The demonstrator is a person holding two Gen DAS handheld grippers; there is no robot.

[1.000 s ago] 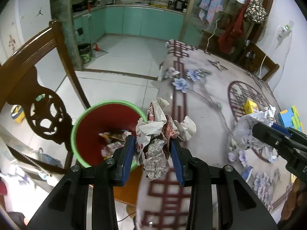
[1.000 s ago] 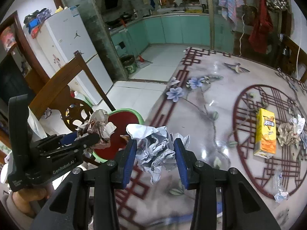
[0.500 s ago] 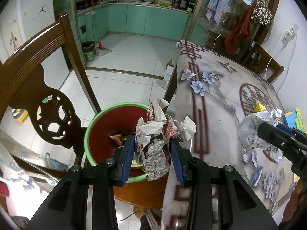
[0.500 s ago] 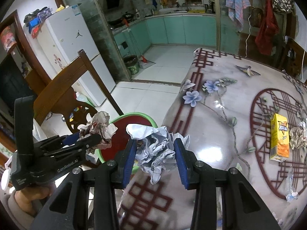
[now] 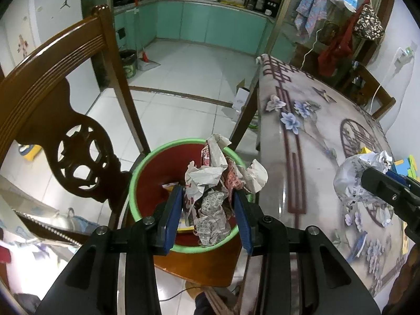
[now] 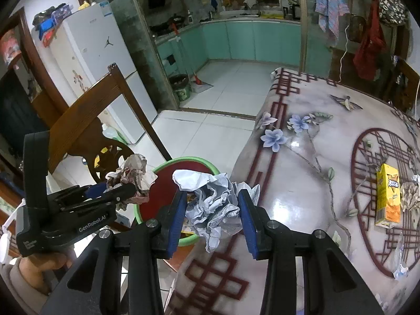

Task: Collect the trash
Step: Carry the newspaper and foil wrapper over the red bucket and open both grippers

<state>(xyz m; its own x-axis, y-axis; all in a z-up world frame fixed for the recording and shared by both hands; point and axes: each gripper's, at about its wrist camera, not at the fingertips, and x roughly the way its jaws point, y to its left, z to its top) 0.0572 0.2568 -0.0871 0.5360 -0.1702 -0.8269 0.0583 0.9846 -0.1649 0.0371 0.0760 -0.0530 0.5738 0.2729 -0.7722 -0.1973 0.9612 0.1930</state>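
Observation:
My left gripper [image 5: 207, 210] is shut on a crumpled printed paper wad [image 5: 218, 183] and holds it directly above the red bin with a green rim [image 5: 157, 168], which stands on a chair seat beside the table. The bin holds some trash. My right gripper [image 6: 212, 210] is shut on a crumpled white paper ball [image 6: 212, 199] near the table's left edge, just right of the bin [image 6: 189, 162]. The left gripper [image 6: 113, 191] with its wad [image 6: 134, 173] shows in the right wrist view.
A wooden chair back [image 5: 52, 84] rises left of the bin. On the flowered tablecloth [image 6: 302, 183] lie a yellow carton [image 6: 388, 197], a crumpled wrapper [image 6: 409, 191] and a clear plastic scrap [image 6: 399, 260]. Coloured blocks [image 5: 407, 165] sit at the far right.
Both grippers have moved left, off the table towards the bin. The left wad went from the bin's right rim to over its opening. Both grips stay shut.

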